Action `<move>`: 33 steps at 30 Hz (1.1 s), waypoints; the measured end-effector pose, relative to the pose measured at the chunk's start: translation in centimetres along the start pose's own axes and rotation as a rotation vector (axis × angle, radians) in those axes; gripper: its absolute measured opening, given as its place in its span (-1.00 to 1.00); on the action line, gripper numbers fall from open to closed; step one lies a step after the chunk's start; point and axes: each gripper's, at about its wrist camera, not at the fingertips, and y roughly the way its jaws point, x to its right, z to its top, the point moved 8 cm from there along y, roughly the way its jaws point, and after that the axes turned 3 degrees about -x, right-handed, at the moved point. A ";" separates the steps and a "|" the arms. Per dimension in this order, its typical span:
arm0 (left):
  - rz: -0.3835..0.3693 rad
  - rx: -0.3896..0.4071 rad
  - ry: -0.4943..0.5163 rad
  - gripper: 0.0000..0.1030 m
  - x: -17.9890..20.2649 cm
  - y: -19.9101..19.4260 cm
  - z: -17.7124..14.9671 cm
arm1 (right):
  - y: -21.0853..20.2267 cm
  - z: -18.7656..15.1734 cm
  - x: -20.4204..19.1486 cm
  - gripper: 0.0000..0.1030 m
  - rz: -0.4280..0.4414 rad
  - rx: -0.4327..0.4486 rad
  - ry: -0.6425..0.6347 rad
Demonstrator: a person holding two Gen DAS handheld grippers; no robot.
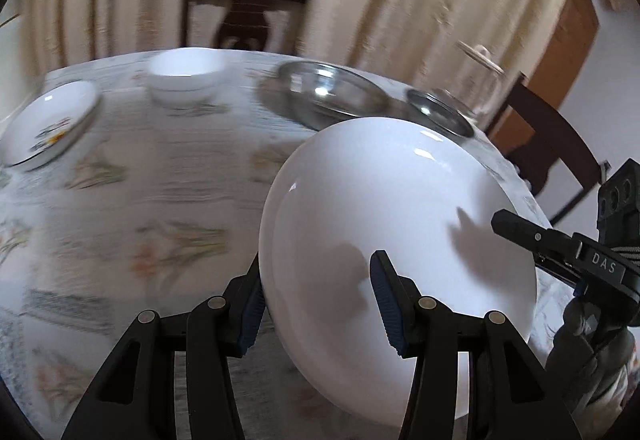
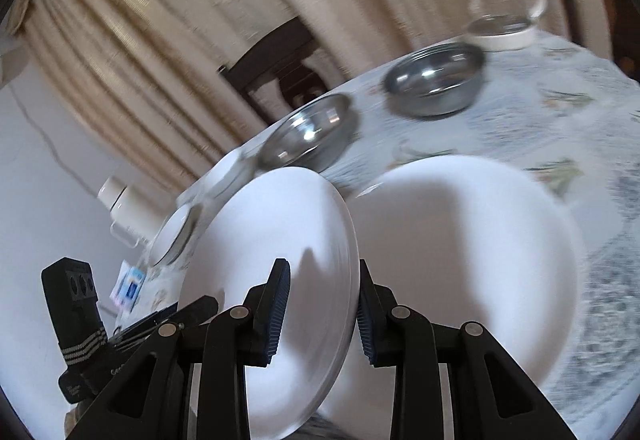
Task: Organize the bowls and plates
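Note:
A large white plate (image 1: 400, 200) is tilted up off the flowered tablecloth (image 1: 160, 200), and both grippers grip it. My left gripper (image 1: 318, 264) is shut on its near rim, one pad at the edge and one on the face. My right gripper (image 1: 520, 240) pinches the right rim. In the right wrist view the same plate (image 2: 280, 224) stands edge-on between the right gripper (image 2: 322, 264) pads, with the left gripper (image 2: 192, 310) at its lower left. A second white plate (image 2: 460, 240) lies flat on the table just behind it.
Further back on the table are a small patterned dish (image 1: 48, 124), a white bowl (image 1: 186, 78), two steel bowls (image 1: 332, 96) (image 1: 438, 112) and a glass jug (image 2: 500, 0). Dark chairs (image 1: 244, 0) (image 1: 552, 152) stand at the far and right edges. A white bottle (image 2: 128, 212) stands beyond the table.

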 end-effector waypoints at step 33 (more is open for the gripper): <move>-0.002 -0.072 0.180 0.00 10.0 7.2 1.1 | -3.6 1.1 10.4 -0.31 -0.130 0.115 0.110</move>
